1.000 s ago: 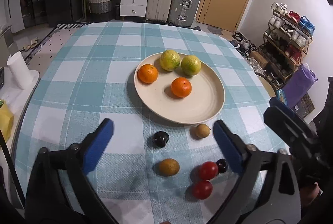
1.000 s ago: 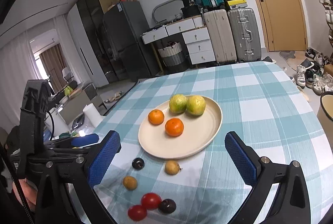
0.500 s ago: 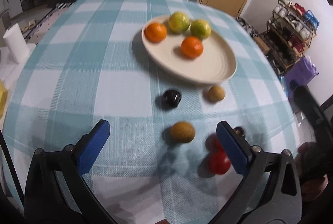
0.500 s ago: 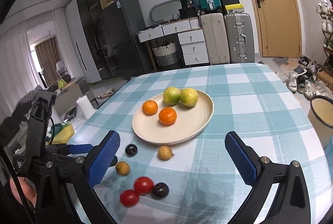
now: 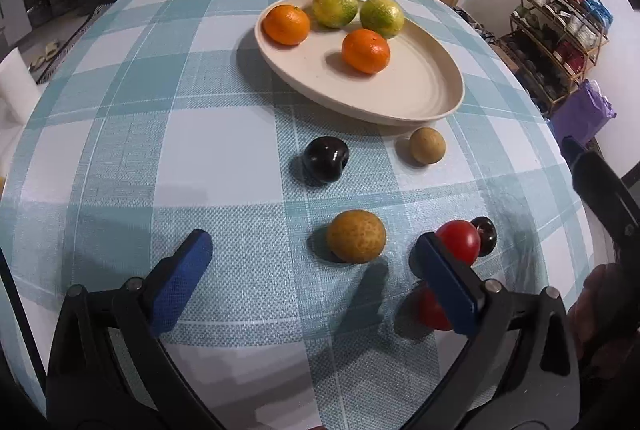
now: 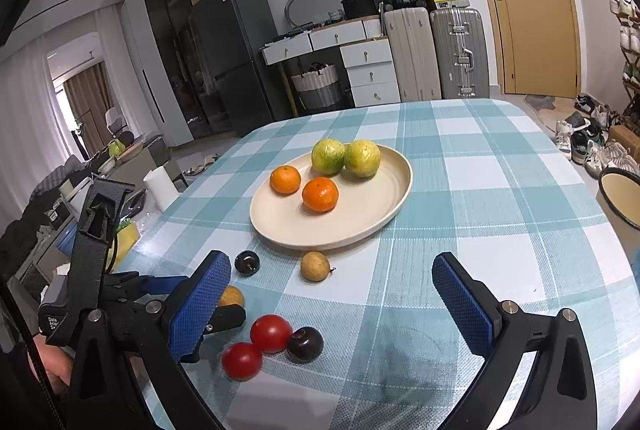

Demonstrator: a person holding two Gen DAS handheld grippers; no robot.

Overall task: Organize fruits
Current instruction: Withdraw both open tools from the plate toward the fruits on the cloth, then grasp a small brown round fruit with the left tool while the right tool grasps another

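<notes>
Left gripper, jaws wide and empty, frames the brown fruit at lower centre, likely bound for the plate. Right gripper hangs wide open, empty.

suitcases beside a yellow door (shut), dark fridge.

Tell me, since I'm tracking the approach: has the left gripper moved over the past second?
Yes. The left gripper has come down and forward toward the loose fruit: the fixed round cream plate sits higher in its view, and the speckled tan round fruit now lies between its fingers.
</notes>
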